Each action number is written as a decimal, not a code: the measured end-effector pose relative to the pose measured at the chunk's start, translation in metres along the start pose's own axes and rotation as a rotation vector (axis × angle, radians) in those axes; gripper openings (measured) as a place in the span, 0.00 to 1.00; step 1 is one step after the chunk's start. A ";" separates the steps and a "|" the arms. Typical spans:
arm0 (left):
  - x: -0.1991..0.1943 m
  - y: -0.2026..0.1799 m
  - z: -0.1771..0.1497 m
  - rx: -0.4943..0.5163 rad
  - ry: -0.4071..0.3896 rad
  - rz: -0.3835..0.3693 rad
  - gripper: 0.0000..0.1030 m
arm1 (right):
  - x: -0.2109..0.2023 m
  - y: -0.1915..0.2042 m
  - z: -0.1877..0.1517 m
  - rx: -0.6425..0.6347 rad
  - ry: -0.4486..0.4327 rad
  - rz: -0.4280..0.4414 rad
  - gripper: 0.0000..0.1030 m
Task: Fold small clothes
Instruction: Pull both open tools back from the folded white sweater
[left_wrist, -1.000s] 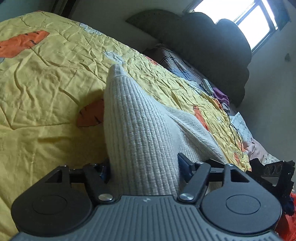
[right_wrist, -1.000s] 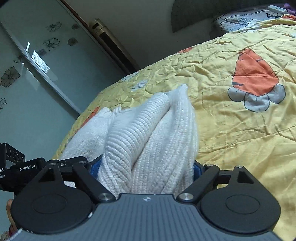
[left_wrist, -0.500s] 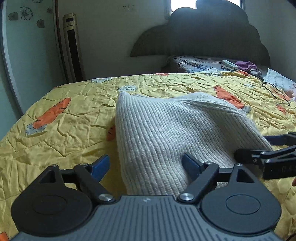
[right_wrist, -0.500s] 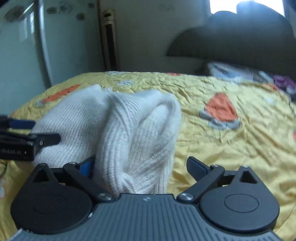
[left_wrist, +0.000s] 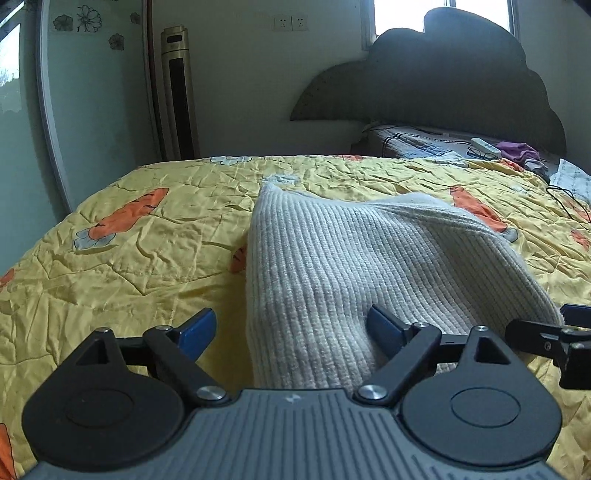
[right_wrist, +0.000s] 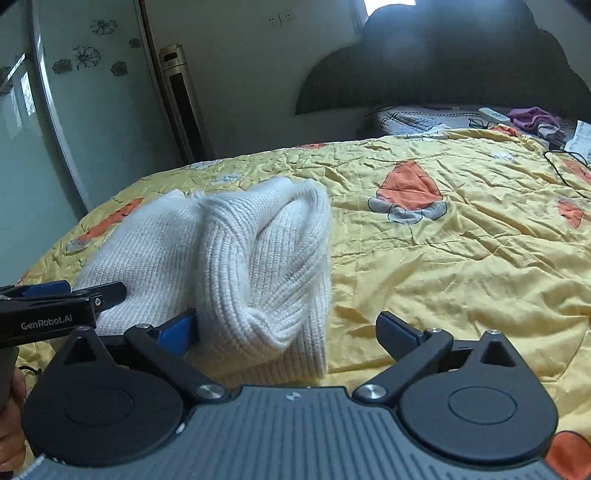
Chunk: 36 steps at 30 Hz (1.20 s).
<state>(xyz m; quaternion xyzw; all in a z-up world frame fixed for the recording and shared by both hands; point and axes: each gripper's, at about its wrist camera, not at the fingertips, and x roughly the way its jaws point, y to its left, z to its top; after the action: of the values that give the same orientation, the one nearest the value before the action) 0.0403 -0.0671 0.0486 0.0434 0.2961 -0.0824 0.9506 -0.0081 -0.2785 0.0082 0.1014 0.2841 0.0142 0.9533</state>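
Note:
A white ribbed knit garment (left_wrist: 343, 266) lies folded on the yellow carrot-print quilt (left_wrist: 140, 266). My left gripper (left_wrist: 291, 326) is at the garment's near left corner. Its jaws are opening, with the knit lying loose between them and the left pad clear of it. In the right wrist view the garment (right_wrist: 258, 258) shows its rolled, bunched edge. My right gripper (right_wrist: 286, 330) is at that near edge, its jaws opening too; the left pad is against the fold and the right pad is over bare quilt. Each gripper shows in the other's view: the right gripper (left_wrist: 554, 339) and the left gripper (right_wrist: 62, 299).
A dark headboard (left_wrist: 461, 81) and a patterned pillow (left_wrist: 417, 142) with a white remote (left_wrist: 484, 144) and a purple cloth (left_wrist: 517, 151) are at the far end. A black cable (right_wrist: 565, 166) lies on the quilt at far right. A tower fan (left_wrist: 177, 92) and a glass door (left_wrist: 92, 103) stand at the left.
Both grippers have let go of the knit garment and spread their jaws. The garment has dropped flat onto the quilt. Both views have rolled back to level.

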 end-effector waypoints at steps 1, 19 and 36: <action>0.000 0.001 0.000 -0.007 0.003 0.001 0.87 | -0.002 0.000 -0.001 0.001 0.004 0.002 1.00; -0.046 0.007 -0.028 -0.081 0.086 -0.032 0.87 | -0.023 0.028 -0.033 -0.056 0.079 -0.004 1.00; -0.053 0.015 -0.077 -0.079 0.123 -0.008 0.87 | -0.028 0.031 -0.062 -0.055 0.123 -0.036 1.00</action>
<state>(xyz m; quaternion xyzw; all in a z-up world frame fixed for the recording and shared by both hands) -0.0425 -0.0352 0.0165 0.0095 0.3574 -0.0716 0.9312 -0.0643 -0.2394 -0.0211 0.0692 0.3435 0.0111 0.9365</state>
